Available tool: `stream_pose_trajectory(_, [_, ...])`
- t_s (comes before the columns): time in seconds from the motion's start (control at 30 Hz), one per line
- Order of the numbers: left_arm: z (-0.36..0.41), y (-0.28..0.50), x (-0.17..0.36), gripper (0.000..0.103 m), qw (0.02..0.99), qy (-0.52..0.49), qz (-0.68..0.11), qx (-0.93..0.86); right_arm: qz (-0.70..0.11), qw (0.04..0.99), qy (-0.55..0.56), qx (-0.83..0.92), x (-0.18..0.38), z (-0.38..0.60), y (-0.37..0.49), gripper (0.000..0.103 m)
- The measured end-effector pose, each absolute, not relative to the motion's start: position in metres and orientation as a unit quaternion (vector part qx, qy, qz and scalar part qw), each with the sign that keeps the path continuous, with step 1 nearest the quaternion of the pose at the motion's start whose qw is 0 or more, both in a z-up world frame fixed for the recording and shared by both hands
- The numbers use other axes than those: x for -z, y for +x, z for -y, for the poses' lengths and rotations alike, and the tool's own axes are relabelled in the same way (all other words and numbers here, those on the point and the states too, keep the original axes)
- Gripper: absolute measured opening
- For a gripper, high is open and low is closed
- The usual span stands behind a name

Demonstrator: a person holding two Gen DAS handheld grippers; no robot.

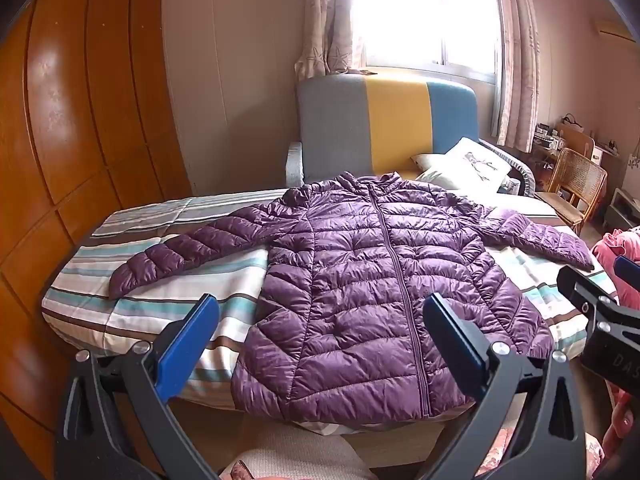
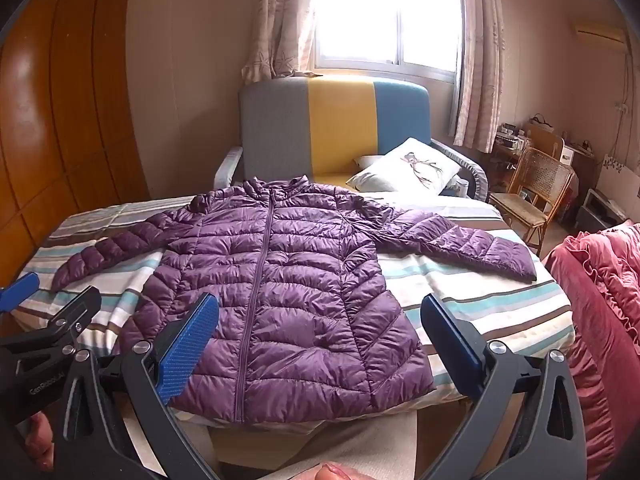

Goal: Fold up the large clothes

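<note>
A purple quilted puffer jacket (image 1: pixel 372 276) lies flat and zipped on the striped bed (image 1: pixel 132 312), collar at the far side, hem at the near edge, both sleeves spread out. It also shows in the right wrist view (image 2: pixel 280 288). My left gripper (image 1: pixel 320 320) is open and empty, held above the hem near its left part. My right gripper (image 2: pixel 320 320) is open and empty, above the hem's right part. The right gripper also shows at the right edge of the left wrist view (image 1: pixel 600 304).
A striped bedspread (image 2: pixel 480 292) covers the bed. A grey, yellow and blue sofa (image 1: pixel 384 128) with white pillows (image 2: pixel 412 168) stands beyond it. A wooden wardrobe (image 1: pixel 80 120) is left. A rattan chair (image 2: pixel 536 196) and pink bedding (image 2: pixel 600 300) are right.
</note>
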State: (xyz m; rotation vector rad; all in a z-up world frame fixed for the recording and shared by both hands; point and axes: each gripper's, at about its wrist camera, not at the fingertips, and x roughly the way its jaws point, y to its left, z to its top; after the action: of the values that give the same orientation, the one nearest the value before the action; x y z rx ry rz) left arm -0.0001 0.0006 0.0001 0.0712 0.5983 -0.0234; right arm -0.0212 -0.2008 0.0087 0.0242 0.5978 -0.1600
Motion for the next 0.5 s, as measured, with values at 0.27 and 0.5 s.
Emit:
stream_pose_trajectory(0.27, [-0.0006,-0.0007,0.0005,0.101,0.954,0.038,-0.297,0.013,-0.295,0.952,0.014,0.08,-0.0074,0.2012,-0.0208,0.1])
stream_pose_trajectory(0.5, [0.0028,0.0005,0.0048,0.101,0.952,0.04,-0.302,0.016,-0.297,0.952,0.016,0.078,-0.0099,0.2016,-0.0206,0.1])
